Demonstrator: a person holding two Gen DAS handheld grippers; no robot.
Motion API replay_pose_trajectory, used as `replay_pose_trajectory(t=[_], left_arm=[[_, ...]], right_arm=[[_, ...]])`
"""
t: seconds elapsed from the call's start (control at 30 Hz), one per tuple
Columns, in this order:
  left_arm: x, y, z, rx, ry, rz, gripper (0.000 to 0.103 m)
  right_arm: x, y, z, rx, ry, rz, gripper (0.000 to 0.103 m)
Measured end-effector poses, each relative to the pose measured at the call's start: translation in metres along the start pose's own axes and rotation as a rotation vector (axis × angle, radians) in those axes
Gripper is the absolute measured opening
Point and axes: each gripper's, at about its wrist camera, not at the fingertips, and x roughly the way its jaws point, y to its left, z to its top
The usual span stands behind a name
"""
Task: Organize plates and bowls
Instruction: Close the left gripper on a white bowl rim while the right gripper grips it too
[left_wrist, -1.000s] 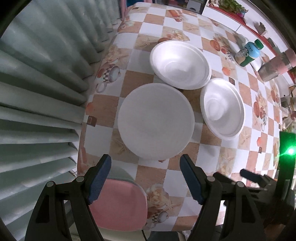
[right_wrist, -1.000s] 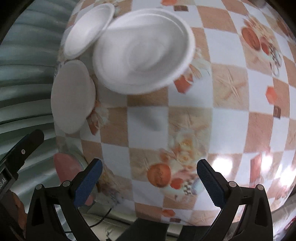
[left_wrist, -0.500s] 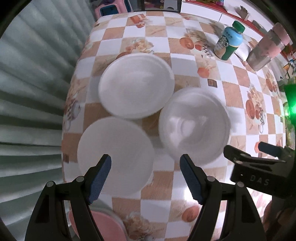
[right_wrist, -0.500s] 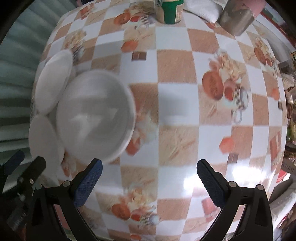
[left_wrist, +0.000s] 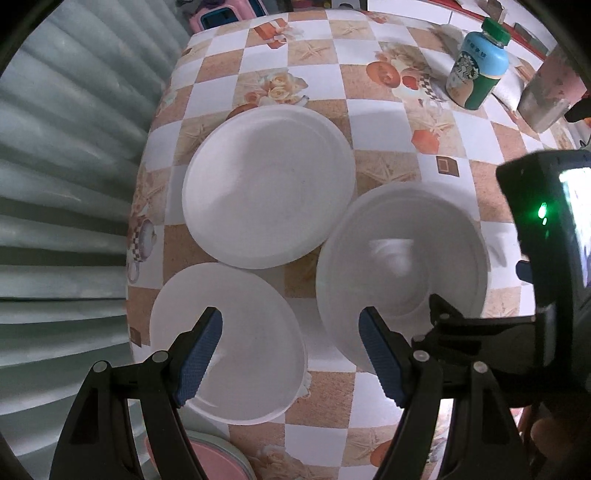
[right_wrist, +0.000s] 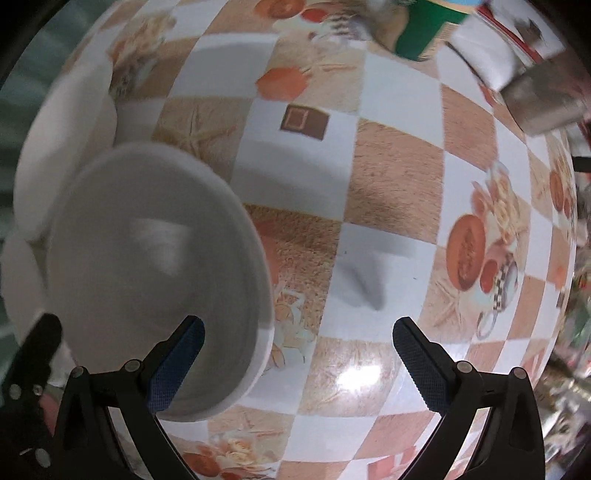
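Three white foam dishes sit close together on the checked tablecloth. A shallow plate (left_wrist: 267, 184) lies farthest, a deeper bowl (left_wrist: 402, 266) to its right, and a flat-looking plate (left_wrist: 229, 339) nearest. My left gripper (left_wrist: 291, 354) hangs open above the gap between the near plate and the bowl, holding nothing. My right gripper (right_wrist: 299, 365) is open too. Its left finger hovers over the bowl (right_wrist: 155, 277), whose right rim lies between the jaws, untouched. The other two dishes (right_wrist: 62, 147) show blurred at the left edge of the right wrist view.
A green-capped drink bottle (left_wrist: 476, 70) and a metal cup (left_wrist: 546, 99) stand at the far right of the table. A corrugated wall (left_wrist: 74, 184) runs along the left table edge. A pink stool (left_wrist: 218, 458) sits below. The right gripper's body (left_wrist: 546, 258) is close on the right.
Both grippers have come lower and nearer over the dishes. In the right wrist view the bowl slid from the top to the lower left and grew. Jaws stayed open.
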Motion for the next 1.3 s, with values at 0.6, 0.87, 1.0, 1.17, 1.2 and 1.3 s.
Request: replay_pose_trajectory(t=[0.6,0.87,1.0,1.17,1.2,1.3], left_arm=[[0.006,-0.054,-0.007,0.162,-0.001,-0.031,0.078],[0.021,-0.089,-0.018,0.245,0.066,-0.077,0.059],[0.033,-0.101,-0.03,0.263,0.122,-0.127,0.035],[0.037,-0.111,-0.05,0.288,0.146,-0.161,0.031],[0.037,-0.113,-0.055,0.296,0.148,-0.165,0.031],[0.036,-0.119,-0.071,0.315,0.157,-0.18,0.031]], right_arm=[[0.022,0.002,-0.06,-0.066,0.029,-0.032,0.103],[0.028,-0.026,-0.096,-0.022,0.037,-0.003,0.103],[0.029,-0.041,-0.119,0.024,0.041,0.08,0.084],[0.021,-0.05,-0.141,0.035,0.02,0.139,0.048],[0.02,-0.051,-0.146,0.037,0.023,0.159,0.042],[0.02,-0.063,-0.166,0.057,0.046,0.202,0.031]])
